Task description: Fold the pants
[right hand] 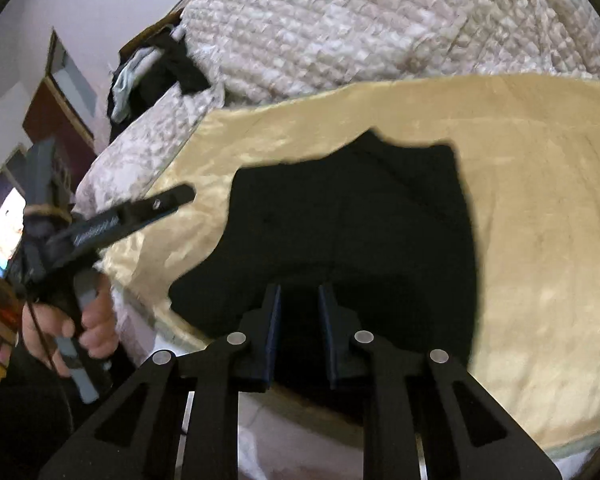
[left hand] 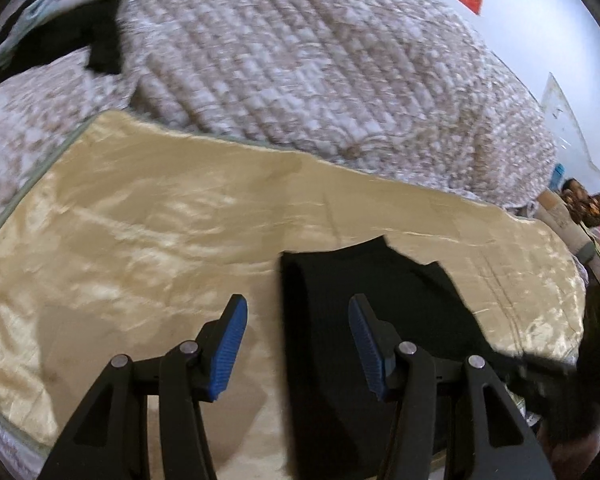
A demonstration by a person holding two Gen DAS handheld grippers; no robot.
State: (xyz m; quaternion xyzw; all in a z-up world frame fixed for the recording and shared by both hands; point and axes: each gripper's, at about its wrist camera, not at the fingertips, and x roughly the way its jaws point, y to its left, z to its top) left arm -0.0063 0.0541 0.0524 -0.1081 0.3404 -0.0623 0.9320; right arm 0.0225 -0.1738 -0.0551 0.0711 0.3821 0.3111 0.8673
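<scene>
While the right gripper (right hand: 299,334) hangs low over the near edge of the black folded pants (right hand: 340,232), its narrowly parted jaws look empty, though dark cloth makes that uncertain. A hasty pinch could drag the top layer and spoil the fold. Beside it, the left gripper (left hand: 298,346) stands open, holding nothing. Farther off, the slippery golden satin sheet (right hand: 532,184) may let the bundle slide toward the quilted beige bedspread (left hand: 300,60).

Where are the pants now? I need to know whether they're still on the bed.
The pants lie folded on the gold sheet near the bed's front edge, central in the right wrist view, just ahead of the right gripper, with the quilt beyond.
</scene>
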